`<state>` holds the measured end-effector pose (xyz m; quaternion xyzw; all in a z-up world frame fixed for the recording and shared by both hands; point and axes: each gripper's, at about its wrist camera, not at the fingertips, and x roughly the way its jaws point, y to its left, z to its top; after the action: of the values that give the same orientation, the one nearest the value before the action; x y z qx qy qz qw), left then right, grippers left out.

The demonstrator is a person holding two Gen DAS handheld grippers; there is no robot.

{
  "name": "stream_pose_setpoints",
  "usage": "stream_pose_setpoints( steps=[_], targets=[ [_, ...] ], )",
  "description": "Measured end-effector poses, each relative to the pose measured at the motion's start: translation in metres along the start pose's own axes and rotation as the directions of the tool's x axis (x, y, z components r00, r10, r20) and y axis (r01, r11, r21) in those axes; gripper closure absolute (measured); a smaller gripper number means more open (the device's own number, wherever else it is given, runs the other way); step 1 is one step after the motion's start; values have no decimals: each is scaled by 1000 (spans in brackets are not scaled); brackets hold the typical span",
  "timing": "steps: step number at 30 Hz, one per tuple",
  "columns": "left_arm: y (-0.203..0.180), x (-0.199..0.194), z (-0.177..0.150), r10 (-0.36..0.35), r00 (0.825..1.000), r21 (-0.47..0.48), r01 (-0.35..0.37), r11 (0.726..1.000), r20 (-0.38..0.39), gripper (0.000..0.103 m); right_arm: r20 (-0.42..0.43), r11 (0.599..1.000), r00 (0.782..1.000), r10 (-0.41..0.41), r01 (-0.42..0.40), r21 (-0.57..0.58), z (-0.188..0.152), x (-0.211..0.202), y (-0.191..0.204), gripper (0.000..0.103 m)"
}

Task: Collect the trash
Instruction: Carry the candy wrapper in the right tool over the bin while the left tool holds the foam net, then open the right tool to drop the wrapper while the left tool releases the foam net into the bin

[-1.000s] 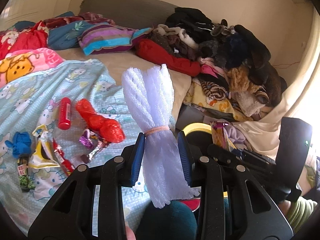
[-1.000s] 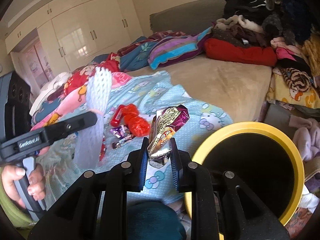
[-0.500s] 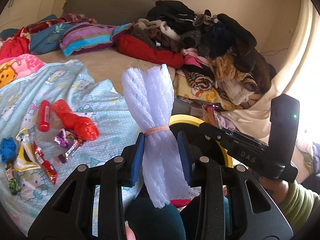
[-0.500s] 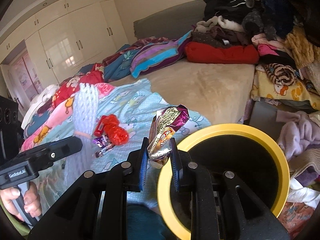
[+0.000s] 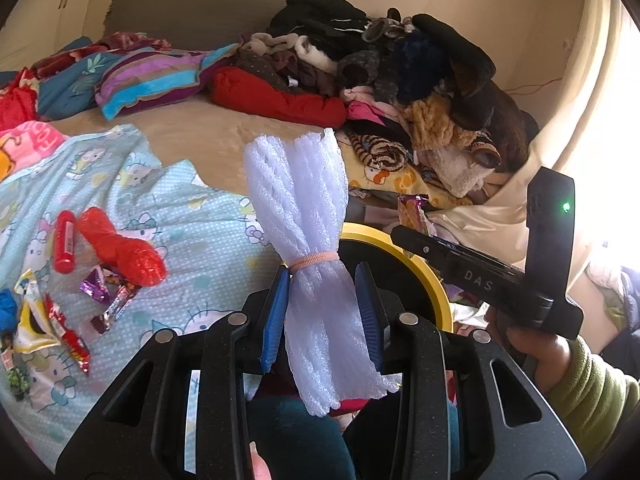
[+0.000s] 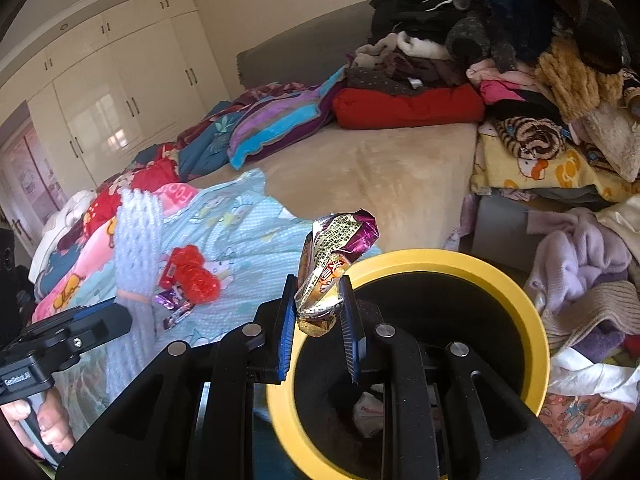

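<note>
Right gripper (image 6: 318,312) clamped on crumpled foil wrapper (image 6: 336,256), at yellow bin (image 6: 520,300) rim's ten o'clock; could spill outside. Left gripper (image 5: 324,308) pinching foam netting (image 5: 308,240); could snag rim.

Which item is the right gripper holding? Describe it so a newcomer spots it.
Find the yellow-rimmed round bin beside the bed. Above its near rim, the right gripper pinches a crumpled silver-and-purple foil snack wrapper upright. Unlike the white foam net bundle nearby, it is shiny and printed.
</note>
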<state>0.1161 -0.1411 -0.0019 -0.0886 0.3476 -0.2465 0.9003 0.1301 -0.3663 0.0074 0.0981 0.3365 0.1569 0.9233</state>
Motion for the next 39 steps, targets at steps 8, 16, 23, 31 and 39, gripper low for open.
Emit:
stream_pose_setpoints(
  steps=[8, 16, 23, 31, 39],
  targets=[
    [-11, 9, 0, -15, 1000, 25, 16, 1000, -16, 76, -9, 998, 999, -37, 38, 41, -1, 3, -24, 83],
    [-26, 27, -3, -38, 998, 51, 40, 998, -45, 76, -19, 995, 998, -64, 65, 70, -5, 6, -43, 83],
    [-35, 46, -3, -43, 996, 75, 48, 996, -72, 76, -30, 991, 996, -85, 87, 99, -9, 9, -58, 83],
    [-39, 68, -2, -40, 995, 88, 48, 995, -91, 76, -46, 988, 994, -104, 109, 113, -12, 13, -70, 83],
    [-42, 91, -2, -44, 992, 99, 57, 994, -121, 76, -59, 986, 992, -111, 118, 119, -15, 16, -78, 81]
  ],
)
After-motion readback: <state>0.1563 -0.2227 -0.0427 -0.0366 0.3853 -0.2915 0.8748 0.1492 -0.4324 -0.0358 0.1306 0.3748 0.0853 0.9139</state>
